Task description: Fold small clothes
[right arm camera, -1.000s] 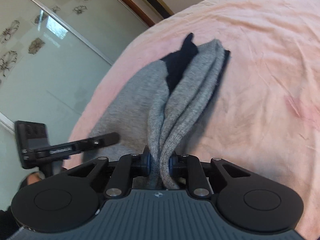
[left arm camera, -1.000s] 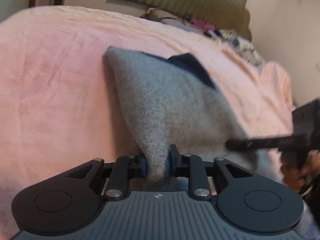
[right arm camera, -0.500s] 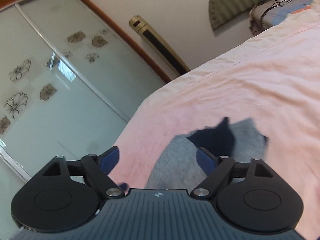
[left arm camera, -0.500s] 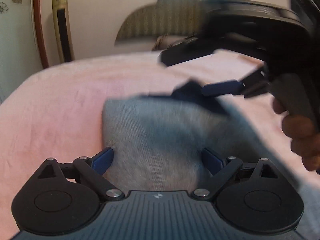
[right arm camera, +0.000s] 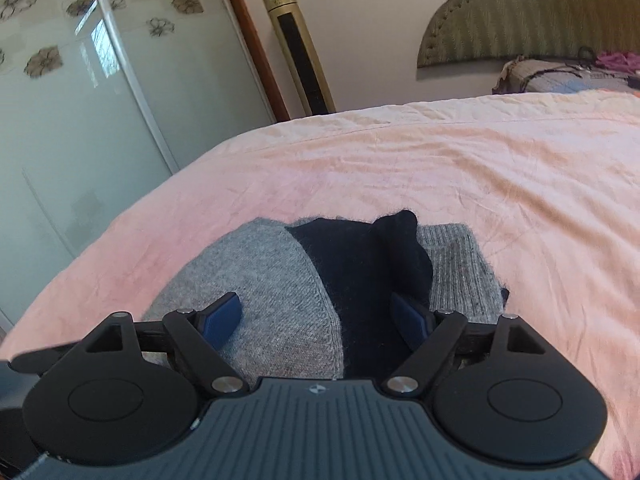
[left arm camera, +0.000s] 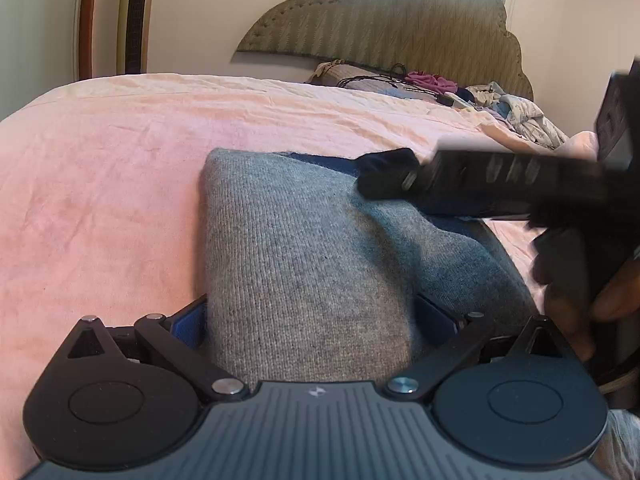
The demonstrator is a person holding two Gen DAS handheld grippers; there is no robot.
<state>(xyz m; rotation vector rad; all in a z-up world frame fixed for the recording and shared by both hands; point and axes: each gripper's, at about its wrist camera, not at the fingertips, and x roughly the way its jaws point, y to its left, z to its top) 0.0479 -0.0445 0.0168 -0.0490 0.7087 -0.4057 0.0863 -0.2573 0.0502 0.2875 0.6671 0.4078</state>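
Left wrist view: the left hand-held gripper is spread wide, released, its blue pads flanking the grey sock lying on the pink bed. At 2 o'clock the blurred right hand-held gripper hangs over the sock's navy part. Right wrist view: the right hand-held gripper is likewise parted and grips nothing, above the grey sock, whose navy section sits toward 1 o'clock.
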